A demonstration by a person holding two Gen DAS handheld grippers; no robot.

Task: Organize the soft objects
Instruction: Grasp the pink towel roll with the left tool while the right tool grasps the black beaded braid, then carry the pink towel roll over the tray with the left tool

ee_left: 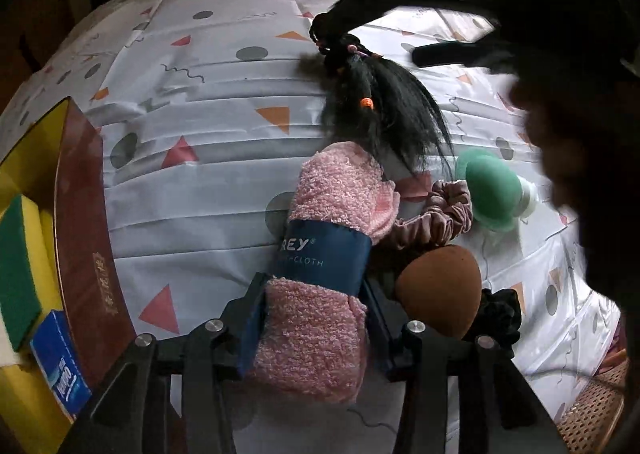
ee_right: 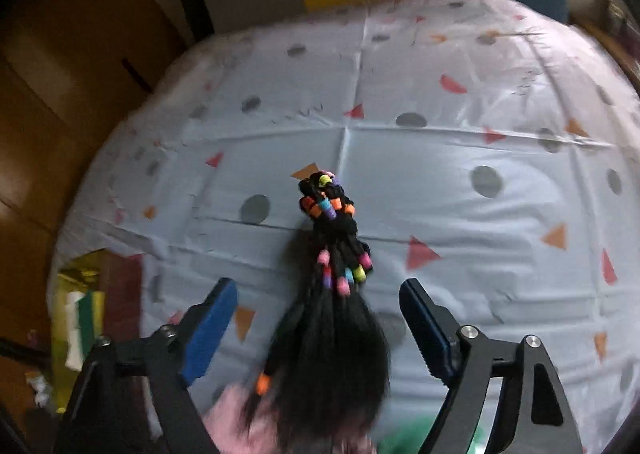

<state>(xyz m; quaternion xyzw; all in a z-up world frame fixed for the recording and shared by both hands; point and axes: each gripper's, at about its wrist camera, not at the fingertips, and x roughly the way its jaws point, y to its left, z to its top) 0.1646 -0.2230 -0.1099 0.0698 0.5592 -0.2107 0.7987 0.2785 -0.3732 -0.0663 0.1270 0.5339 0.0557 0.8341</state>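
Observation:
A rolled pink washcloth [ee_left: 320, 318] with a blue paper band lies between my left gripper's [ee_left: 316, 322] blue pads, and both pads press its sides. A black hairpiece [ee_right: 332, 334] with coloured beads lies on the patterned tablecloth [ee_right: 460, 214]. My right gripper [ee_right: 320, 314] straddles the hairpiece, open, with both pads well clear of the hair. In the left wrist view the hairpiece [ee_left: 380, 114] lies just beyond the washcloth, under a dark blurred shape at the top right. The right wrist view shows the pink washcloth [ee_right: 232, 418] at the bottom edge.
Beside the washcloth lie a mauve scrunchie [ee_left: 436, 218], a green silicone piece [ee_left: 492, 190], a brown egg-shaped sponge [ee_left: 440, 290] and a black scrunchie [ee_left: 500, 314]. At the left stands a dark red box [ee_left: 84, 246] holding a green-and-yellow sponge [ee_left: 20, 270] and a blue pack [ee_left: 60, 366].

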